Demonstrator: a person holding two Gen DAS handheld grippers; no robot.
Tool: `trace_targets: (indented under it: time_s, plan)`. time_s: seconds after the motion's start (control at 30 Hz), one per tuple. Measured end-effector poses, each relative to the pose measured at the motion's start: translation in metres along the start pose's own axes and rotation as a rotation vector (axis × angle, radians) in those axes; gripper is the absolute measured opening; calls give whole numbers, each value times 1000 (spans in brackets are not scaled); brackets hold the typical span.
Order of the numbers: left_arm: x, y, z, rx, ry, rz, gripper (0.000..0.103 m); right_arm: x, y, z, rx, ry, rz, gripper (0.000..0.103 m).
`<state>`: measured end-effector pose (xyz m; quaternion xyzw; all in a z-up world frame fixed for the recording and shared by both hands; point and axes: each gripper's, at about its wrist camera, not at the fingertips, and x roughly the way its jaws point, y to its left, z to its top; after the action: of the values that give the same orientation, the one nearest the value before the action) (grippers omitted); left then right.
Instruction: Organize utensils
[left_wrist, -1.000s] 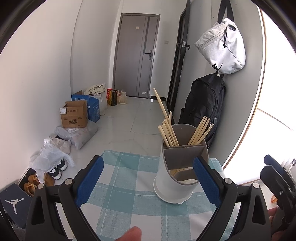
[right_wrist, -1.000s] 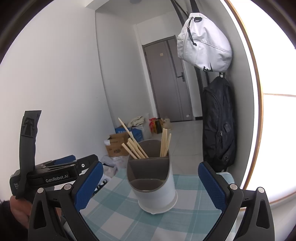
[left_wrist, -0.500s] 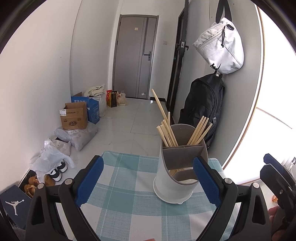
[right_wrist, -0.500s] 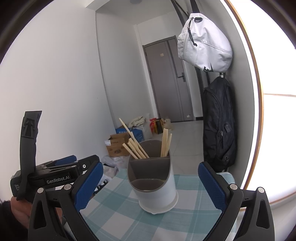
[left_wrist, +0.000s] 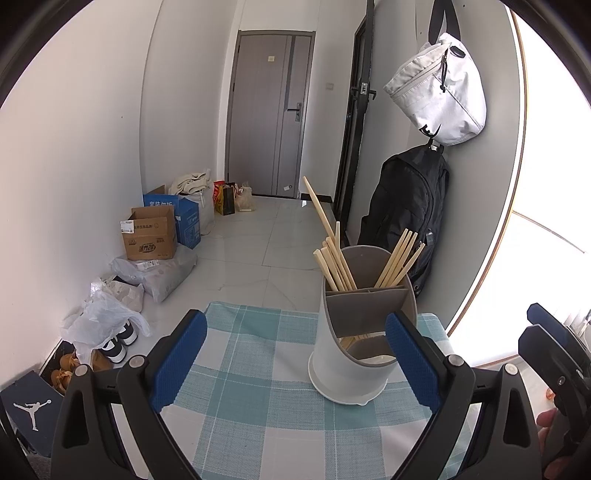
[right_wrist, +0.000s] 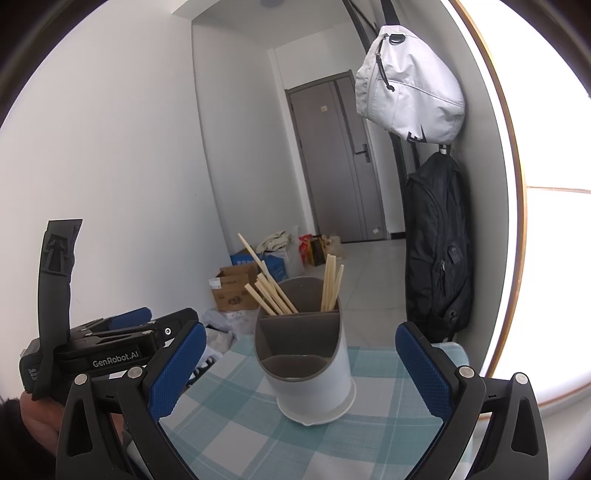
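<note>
A white utensil holder (left_wrist: 343, 365) with a grey divided insert stands on the blue-and-white checked tablecloth (left_wrist: 258, 398). Several wooden chopsticks (left_wrist: 334, 254) lean out of its back compartments; one sticks up higher than the others. The low front compartment looks bare inside. My left gripper (left_wrist: 295, 356) hangs open just in front of the holder, nothing between its blue pads. In the right wrist view the same holder (right_wrist: 306, 365) and chopsticks (right_wrist: 273, 291) sit between the fingers of my right gripper (right_wrist: 301, 371), which is open and holds nothing. The left gripper's body (right_wrist: 110, 350) shows at lower left.
A black backpack (left_wrist: 406, 221) and a white bag (left_wrist: 439, 92) hang on the wall right of the table. Cardboard boxes (left_wrist: 151, 236), plastic bags and shoes (left_wrist: 114, 339) lie on the floor along the left wall. A grey door (left_wrist: 269, 110) closes the hallway. The table's far edge is just behind the holder.
Both grippers stay open and almost still. A fingertip at the bottom of the left wrist view a second ago has dropped out of sight.
</note>
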<state>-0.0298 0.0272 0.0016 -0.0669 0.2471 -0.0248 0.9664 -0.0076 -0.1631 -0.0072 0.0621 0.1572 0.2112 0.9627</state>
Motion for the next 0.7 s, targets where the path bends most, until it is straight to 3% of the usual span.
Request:
trace_targets:
  time_s: [0.7]
  plan:
    - [2,-2,-2,5,9,3,95,0,0,0,-2,2,0,103]
